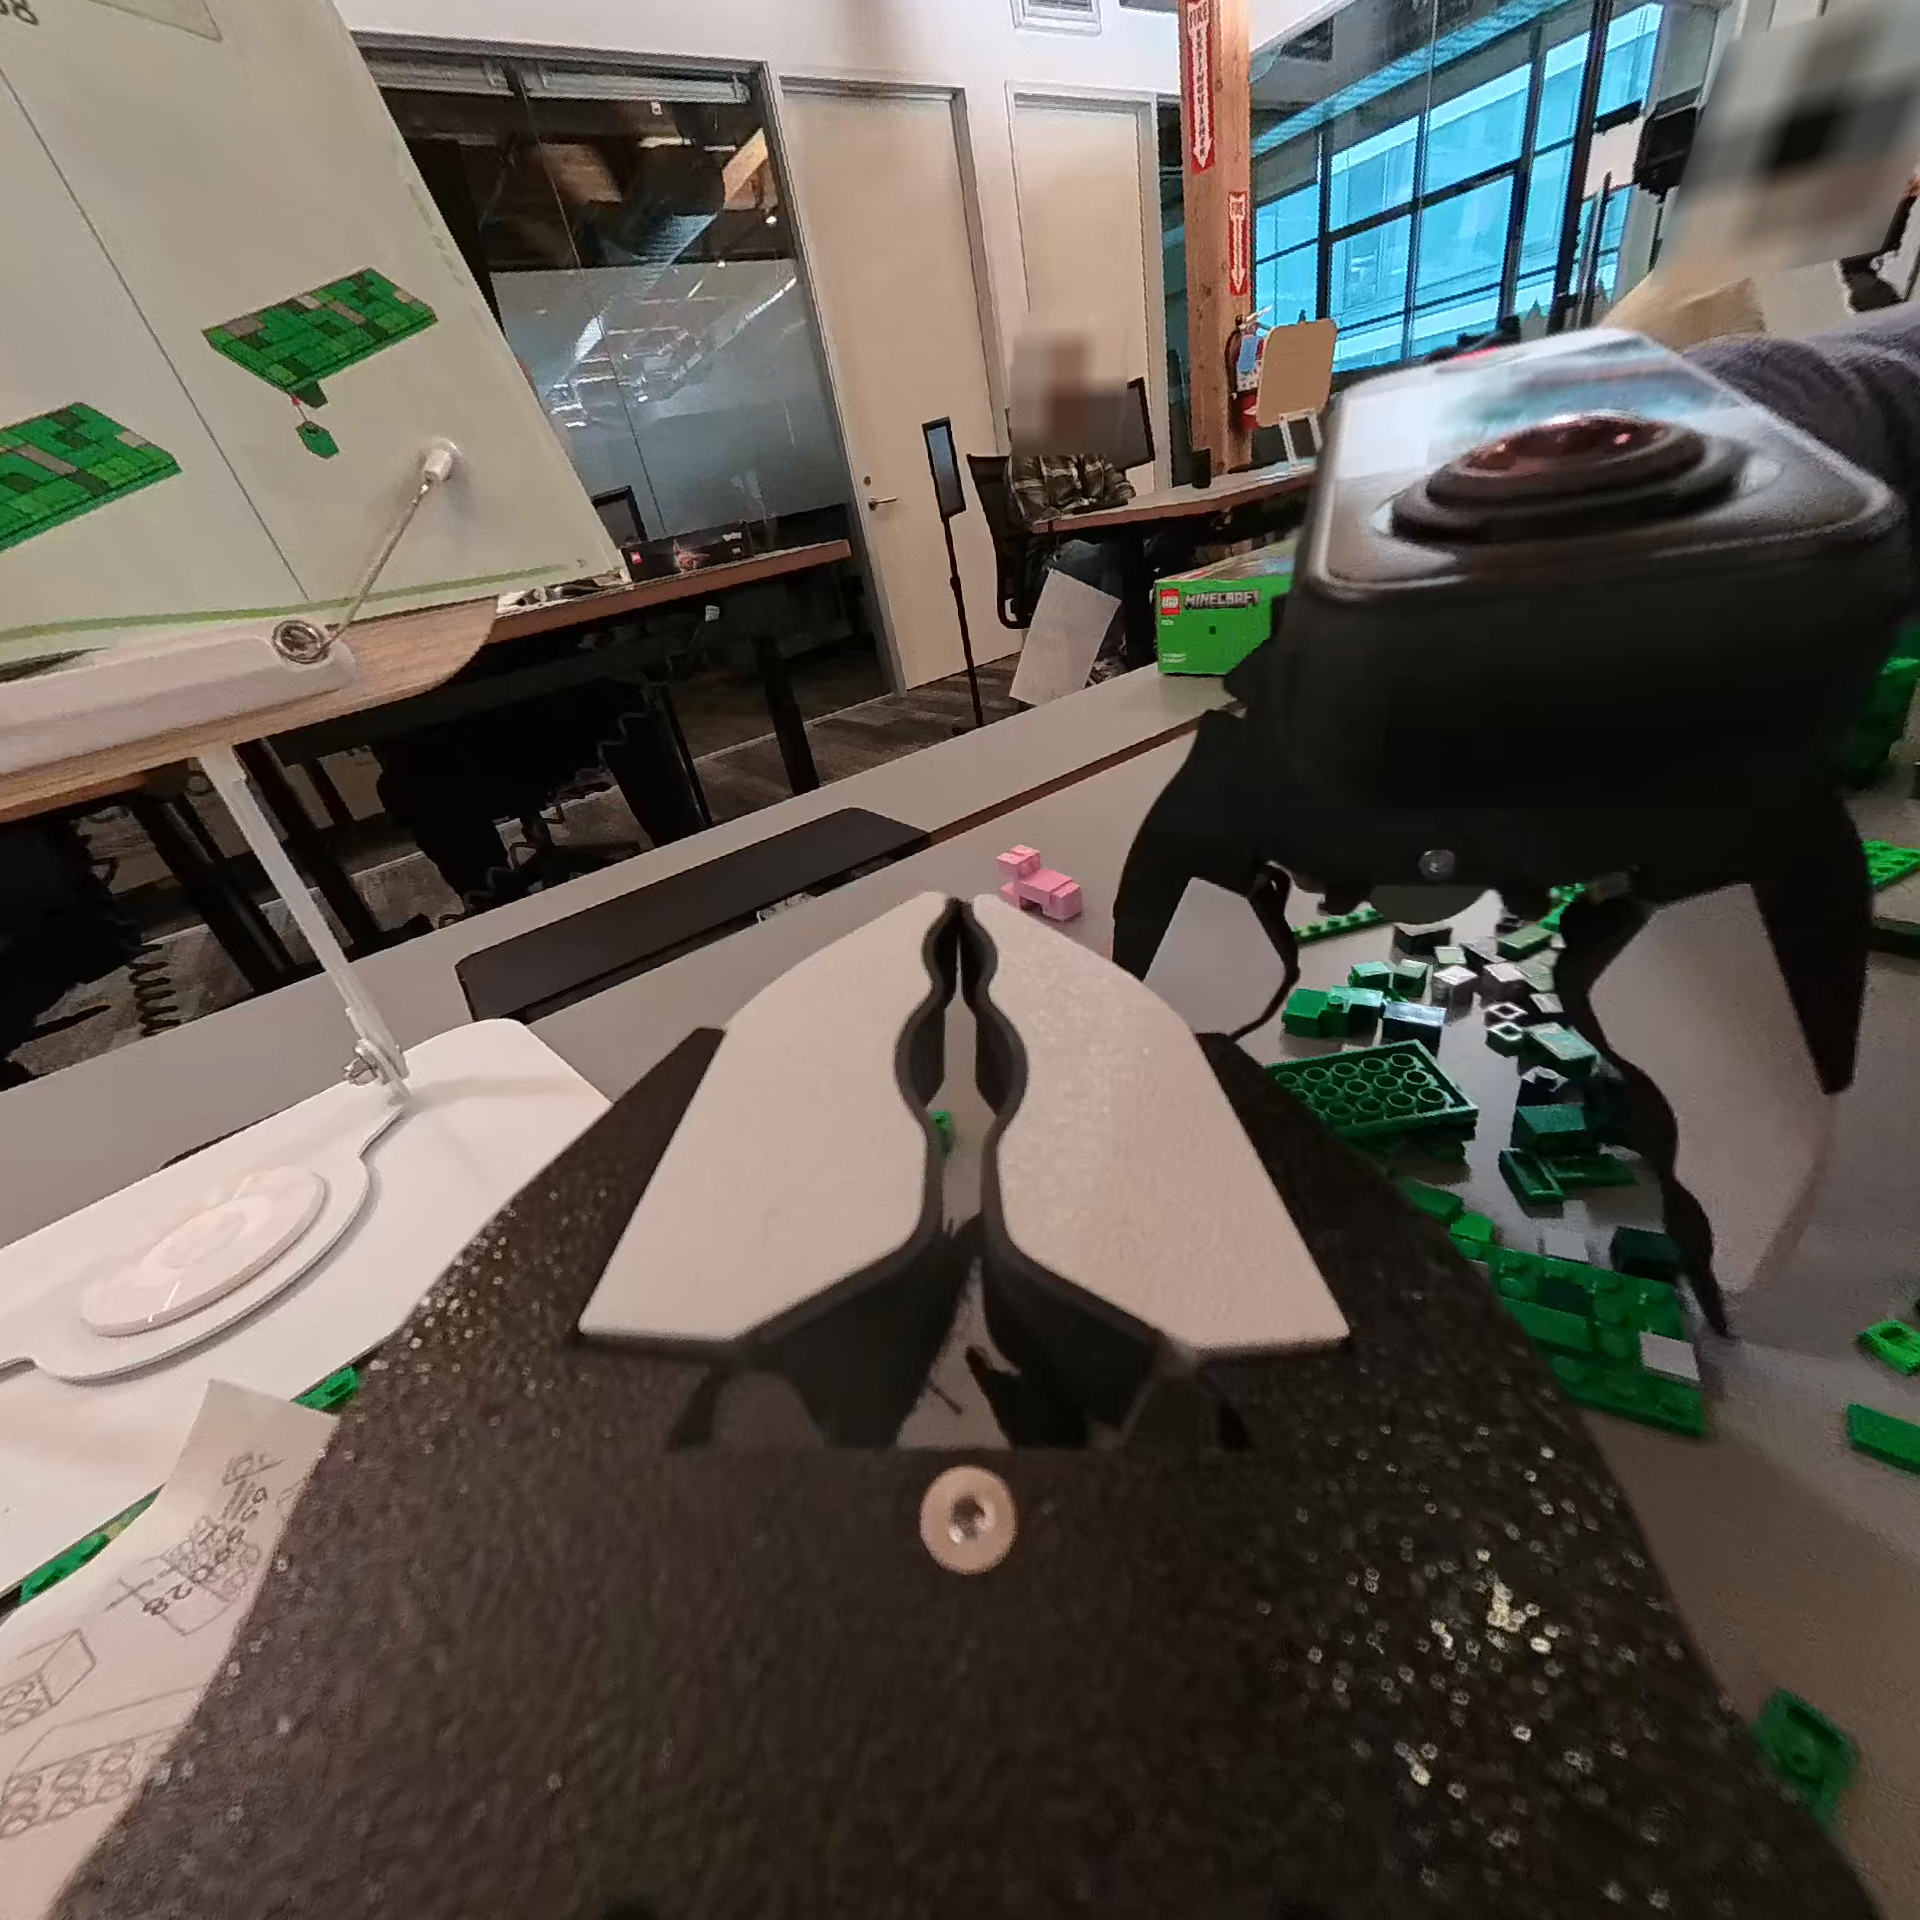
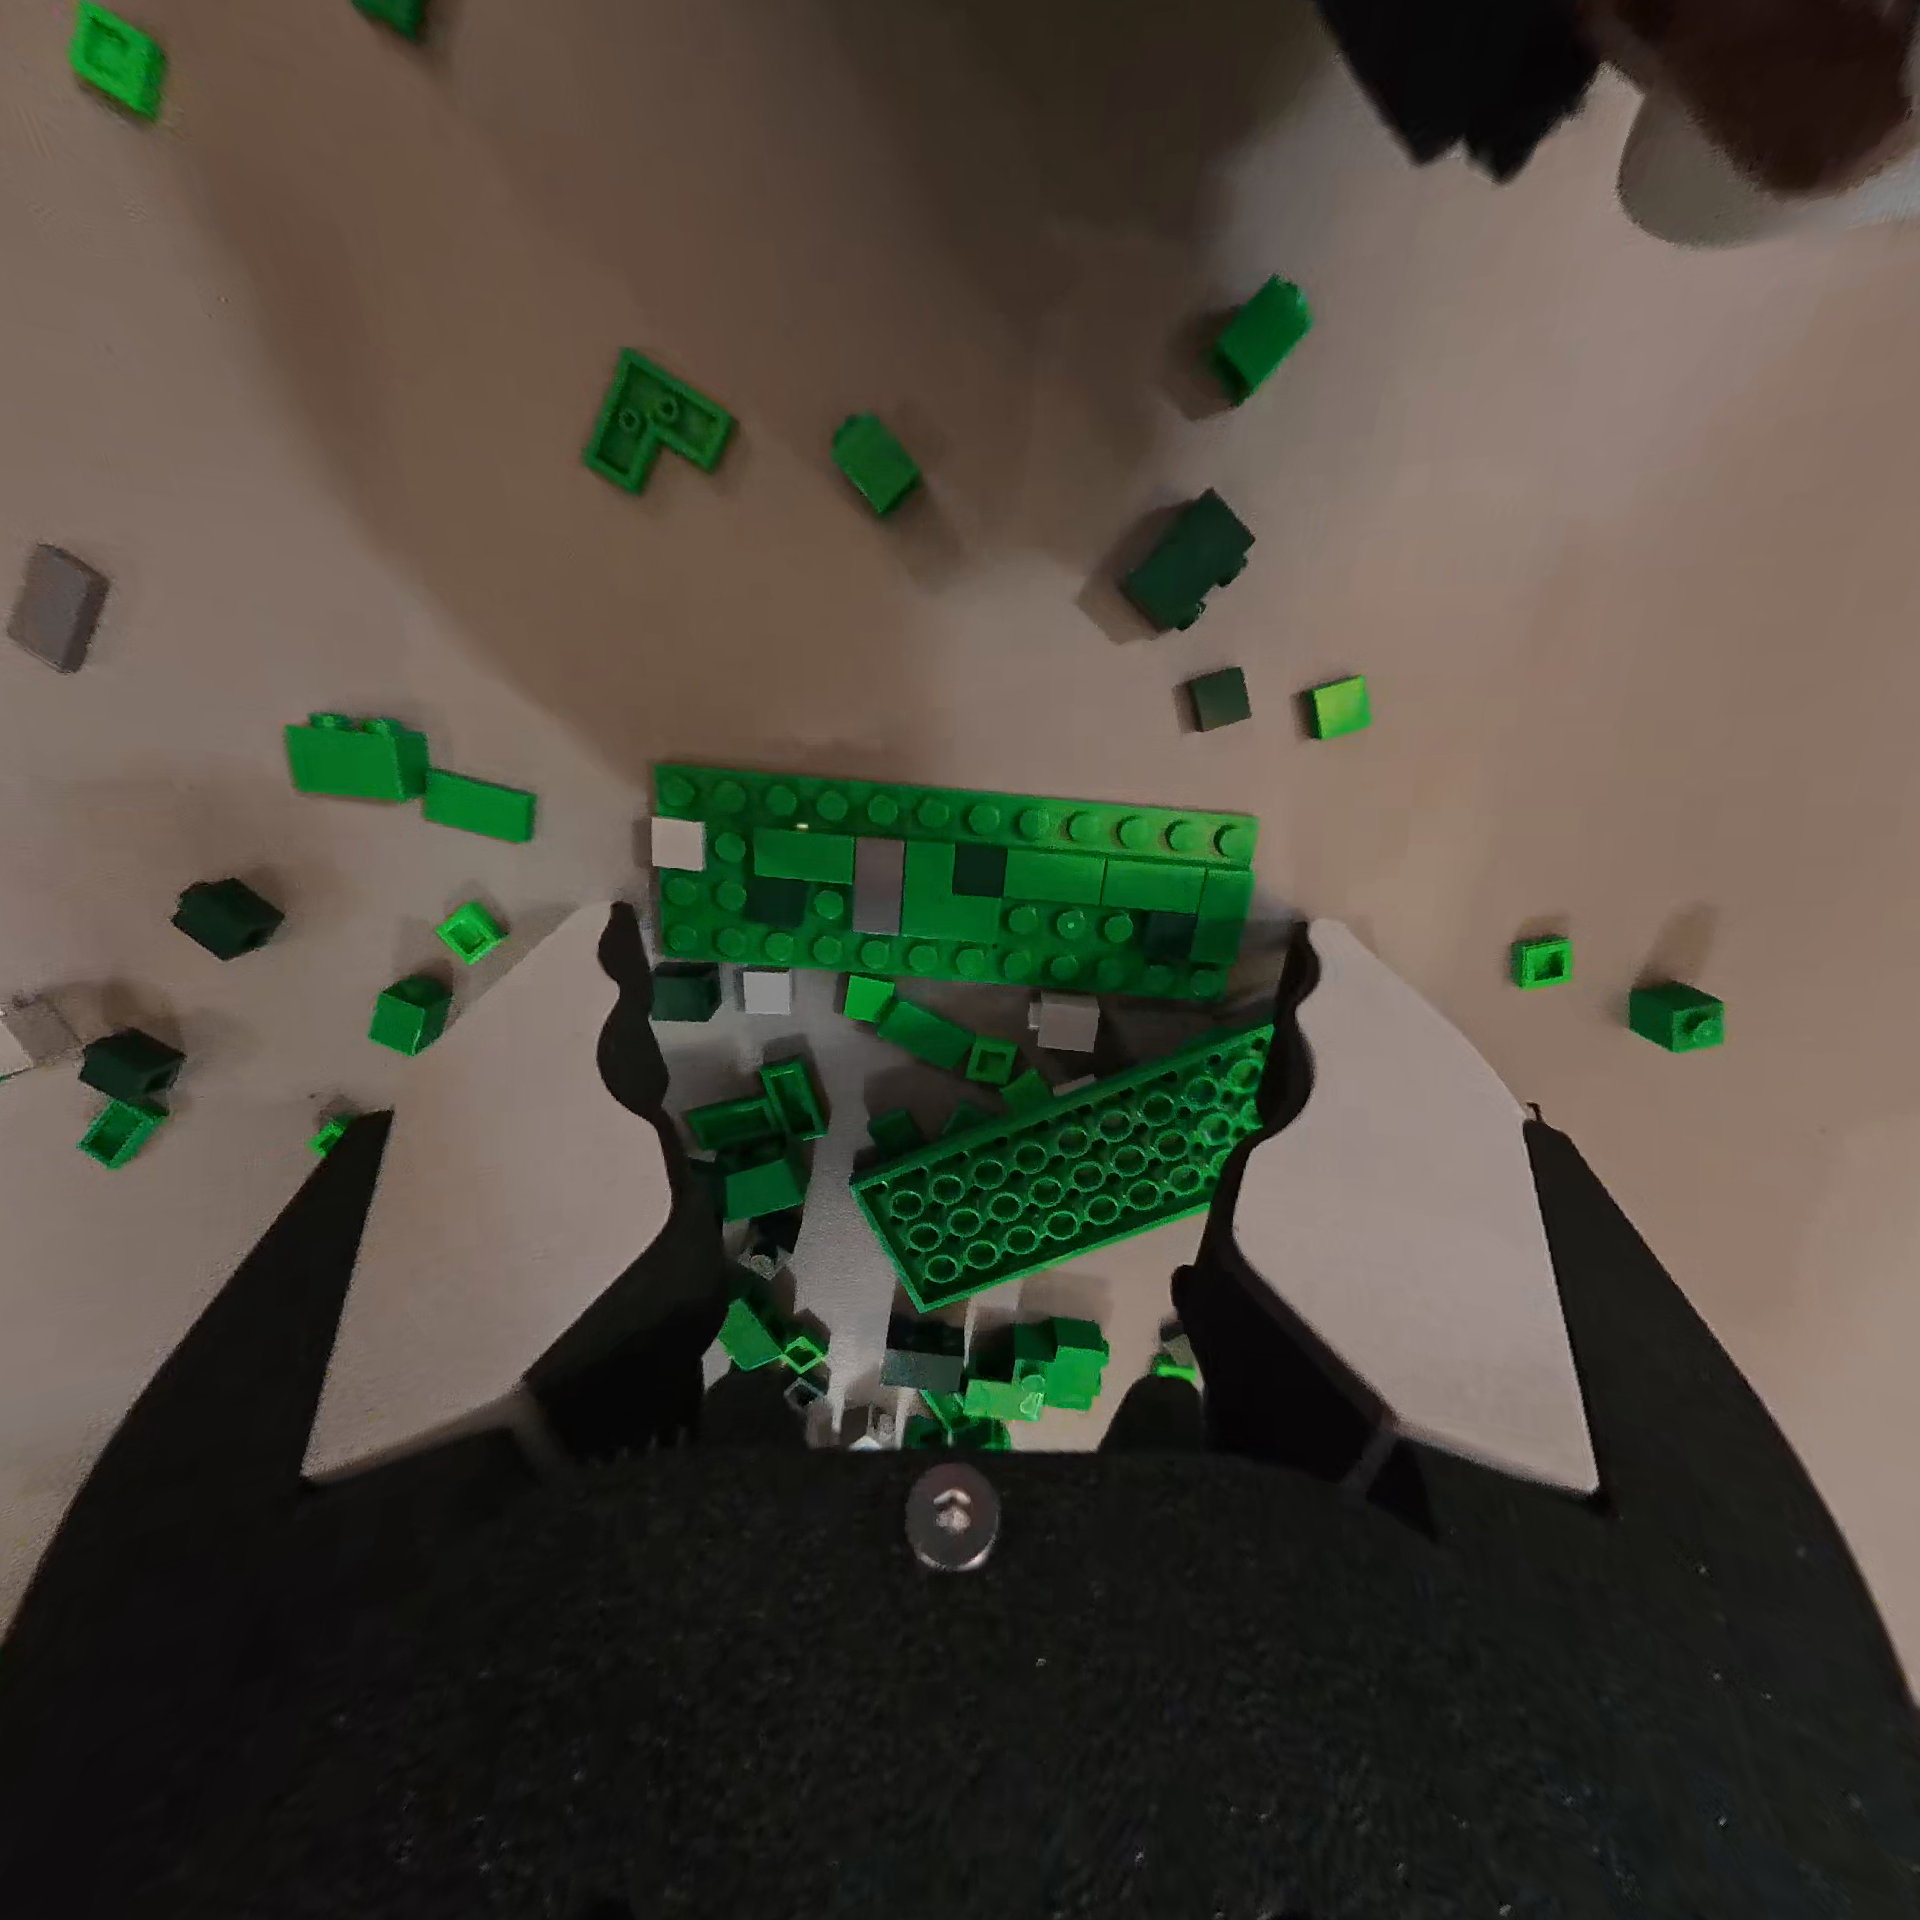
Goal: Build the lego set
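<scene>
A partly built green plate [image 2: 951, 883] with green, dark green and grey tiles lies on the table, also in the left wrist view [image 1: 1590, 1340]. A second green plate [image 2: 1070, 1164] lies upside down beside it, tilted. My right gripper [image 2: 961, 940] is open wide, points down and hovers over both plates and a heap of loose bricks [image 2: 769, 1132]; it holds nothing. It shows from the side in the left wrist view [image 1: 1486, 1143]. My left gripper [image 1: 961, 914] is shut with nothing visible between its fingers, held above the table to the left of the pile.
An instruction booklet [image 1: 260, 343] stands on a white holder [image 1: 208, 1247] at the left, with a sketched sheet [image 1: 135, 1590] below. A pink pig figure [image 1: 1039, 883] and a green set box [image 1: 1216, 623] sit farther back. Loose green bricks [image 2: 655, 426] are scattered around. It is some 15 centimeters from my right tips to the pink pig figure [image 1: 1039, 883].
</scene>
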